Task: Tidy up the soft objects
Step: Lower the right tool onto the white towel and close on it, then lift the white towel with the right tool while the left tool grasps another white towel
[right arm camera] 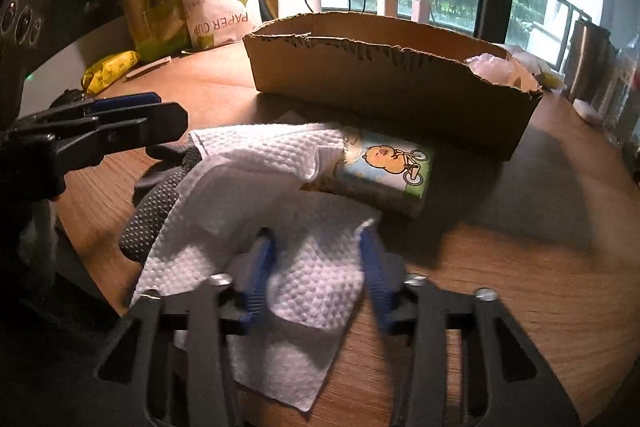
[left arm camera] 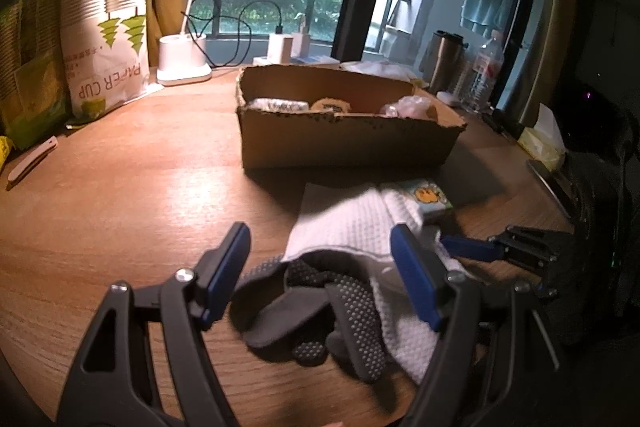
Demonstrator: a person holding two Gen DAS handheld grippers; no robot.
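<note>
Between the spread fingers of the right gripper (right arm camera: 316, 275) lies a white paper towel (right arm camera: 276, 195), draped over a dotted grey glove (left arm camera: 320, 311) near the desk's front edge. Left gripper (left arm camera: 320, 263) straddles the glove, fingers wide, gripping nothing.

Box (left arm camera: 344, 139), towel (right arm camera: 280, 163) on table (left arm camera: 120, 195)

A dark grey glove (left arm camera: 320, 311) with pale grip dots lies crumpled on the bench, its fingers splayed, partly under a white waffle-textured paper towel (right arm camera: 248, 187). The towel is rumpled and folded over itself, one edge draped on a small tissue pack (right arm camera: 384, 171) printed with a cartoon animal on a bicycle. The pack lies flat just in front of an open cardboard box (right arm camera: 384, 79) holding soft, crinkled white items.
</note>
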